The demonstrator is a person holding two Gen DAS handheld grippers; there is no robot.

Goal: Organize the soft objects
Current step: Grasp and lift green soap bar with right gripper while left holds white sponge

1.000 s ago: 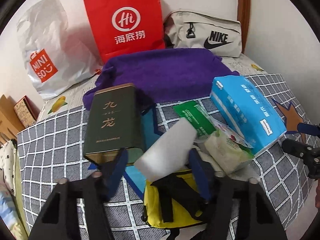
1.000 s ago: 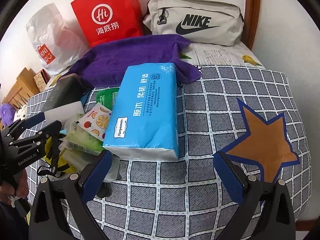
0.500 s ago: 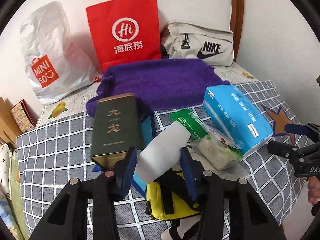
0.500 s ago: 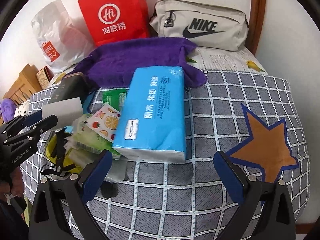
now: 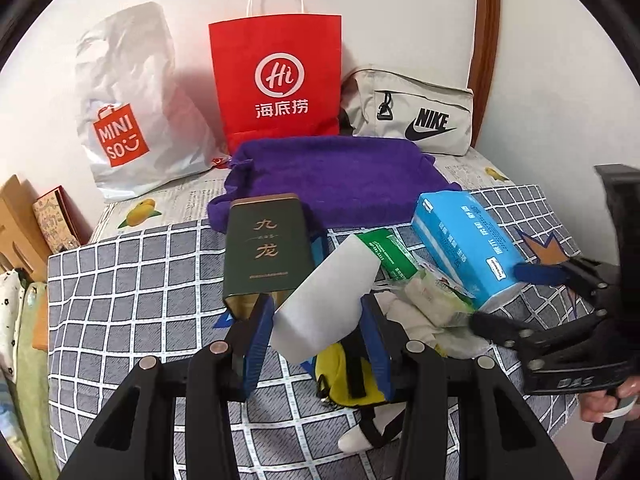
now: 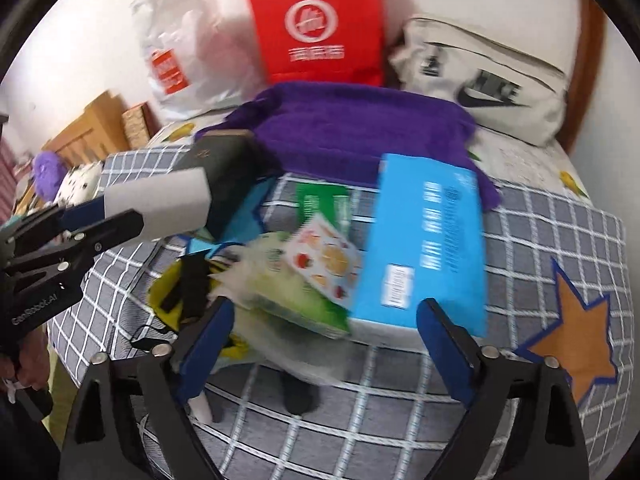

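My left gripper (image 5: 316,328) is shut on a white sponge block (image 5: 326,300) and holds it above the pile on the bed; the block also shows in the right wrist view (image 6: 160,204). My right gripper (image 6: 324,340) is open and empty, low over the wet-wipe packs (image 6: 296,292) and the near end of the blue tissue pack (image 6: 424,248). The tissue pack (image 5: 468,244) lies right of a green packet (image 5: 384,252). A purple towel (image 5: 332,176) is spread behind. A yellow pouch (image 5: 344,376) lies under the left gripper.
A dark green tin box (image 5: 264,252) lies left of the sponge. A red paper bag (image 5: 280,80), a white Miniso bag (image 5: 132,108) and a beige Nike bag (image 5: 412,120) stand against the wall. The checked bedspread (image 5: 132,280) ends at the left edge.
My left gripper closed on the white sponge block and lifted it. My right gripper moved left and forward over the wipes and tissue pack, staying open.
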